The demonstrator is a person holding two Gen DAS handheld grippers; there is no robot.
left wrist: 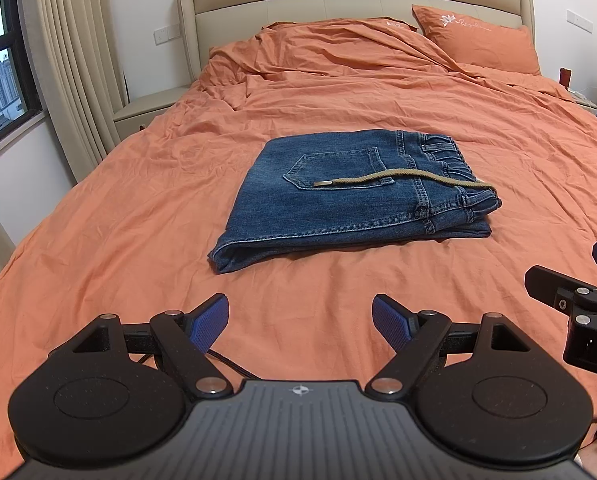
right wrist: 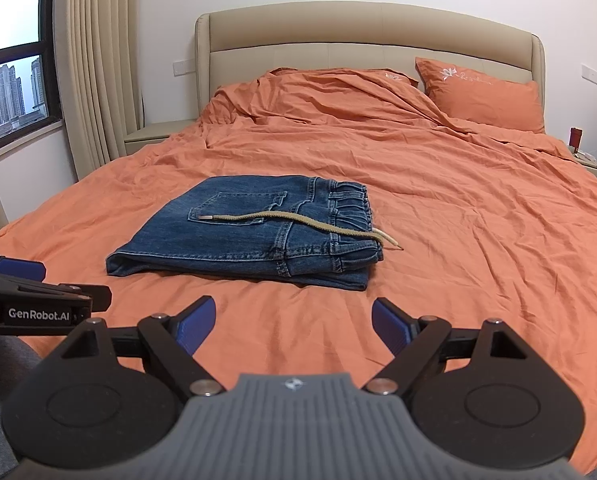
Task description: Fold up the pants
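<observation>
Lying folded into a compact stack mid-bed, the jeans (left wrist: 350, 196) rest on the orange bedspread (left wrist: 138, 216) with their waistband end toward the right edge and a tan drawstring (left wrist: 398, 179) trailing across the top. Both the left gripper (left wrist: 300, 320) and right gripper (right wrist: 294, 322) hover spread wide and empty near the foot edge, well apart from the denim. The stack's long axis runs left to right across both; it seems about equally near either.
</observation>
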